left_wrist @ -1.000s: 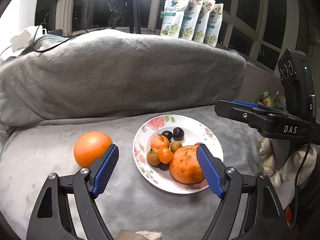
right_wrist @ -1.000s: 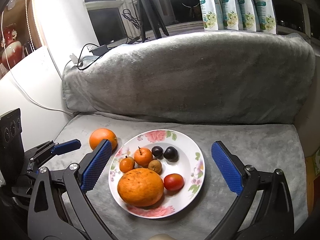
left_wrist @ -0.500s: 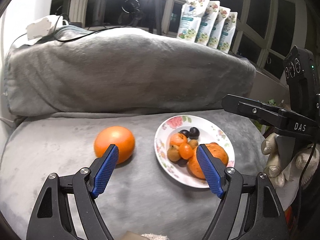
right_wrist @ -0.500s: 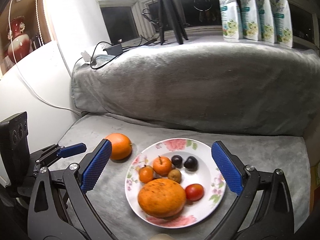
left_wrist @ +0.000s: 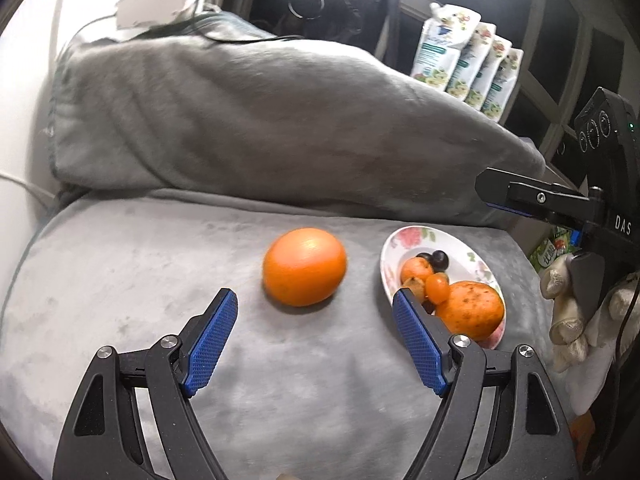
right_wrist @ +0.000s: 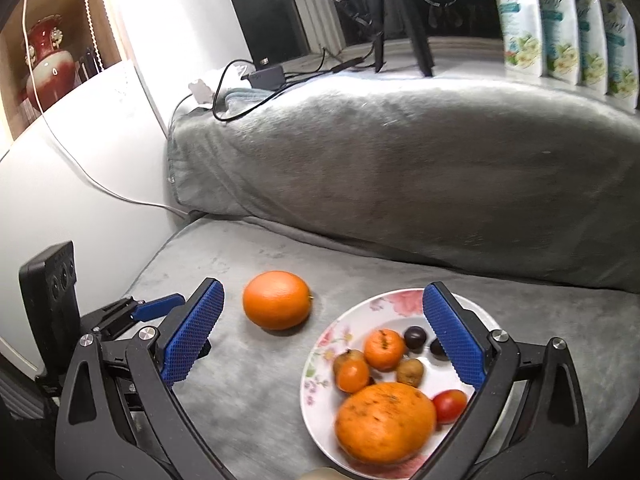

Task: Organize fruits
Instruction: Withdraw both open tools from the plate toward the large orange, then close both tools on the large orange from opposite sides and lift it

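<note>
The left gripper [left_wrist: 314, 338] has swung from the plate [left_wrist: 394, 246] toward the orange [left_wrist: 304, 266] lying alone on the grey blanket [left_wrist: 140, 264], both grippers spread wide, the right gripper [right_wrist: 322, 334] above the plate's edge.

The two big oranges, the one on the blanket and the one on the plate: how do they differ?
The loose orange lies alone on the grey blanket, left of the floral plate; the plated orange sits on the plate's near edge among small fruits. The loose orange has smooth, clean skin; the plated orange is speckled with dark blemishes and looks larger. Both are round and bright orange, and no gripper holds either.
</note>
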Demonstrator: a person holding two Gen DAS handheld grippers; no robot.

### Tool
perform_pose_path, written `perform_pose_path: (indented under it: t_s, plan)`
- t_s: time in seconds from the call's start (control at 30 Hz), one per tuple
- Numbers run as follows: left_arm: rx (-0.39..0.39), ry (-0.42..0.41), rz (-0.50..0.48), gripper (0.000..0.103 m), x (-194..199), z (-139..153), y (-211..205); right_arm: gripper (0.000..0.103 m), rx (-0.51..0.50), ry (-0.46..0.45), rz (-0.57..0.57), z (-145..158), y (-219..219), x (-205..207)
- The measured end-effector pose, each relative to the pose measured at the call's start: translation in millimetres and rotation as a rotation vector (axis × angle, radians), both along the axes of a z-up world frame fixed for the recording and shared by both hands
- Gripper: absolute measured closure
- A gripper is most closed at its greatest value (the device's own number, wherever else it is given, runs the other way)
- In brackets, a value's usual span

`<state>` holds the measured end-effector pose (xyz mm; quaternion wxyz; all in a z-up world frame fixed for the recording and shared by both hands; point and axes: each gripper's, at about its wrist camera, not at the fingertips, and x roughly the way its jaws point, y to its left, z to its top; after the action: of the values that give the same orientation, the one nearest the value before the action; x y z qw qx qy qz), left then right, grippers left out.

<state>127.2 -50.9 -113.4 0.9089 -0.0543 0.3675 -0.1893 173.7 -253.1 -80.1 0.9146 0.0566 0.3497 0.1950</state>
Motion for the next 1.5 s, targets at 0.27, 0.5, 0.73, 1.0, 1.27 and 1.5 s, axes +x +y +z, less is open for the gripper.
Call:
perform_pose_path:
  t_s: [0.27,0.5,0.73,1.0,1.27,1.5]
  plan:
    - [-0.050,0.055,0.009,0.023,12,-17,11,0.001,0.045,0.109,0.055,-14,20,28]
    - [-0.097,0.107,-0.002,0.025,21,-31,15,0.001,0.057,0.211,0.091,-35,43,51]
    - [-0.140,0.138,-0.007,0.027,28,-38,19,0.001,0.089,0.305,0.099,-55,56,70]
    - [-0.177,0.168,-0.017,0.034,34,-45,20,0.002,0.088,0.354,0.119,-70,69,79]
    - [-0.202,0.195,-0.032,0.042,42,-49,14,0.010,0.095,0.400,0.115,-83,75,90]
    - [-0.208,0.218,-0.031,0.045,49,-55,12,0.013,0.087,0.428,0.110,-92,77,98]
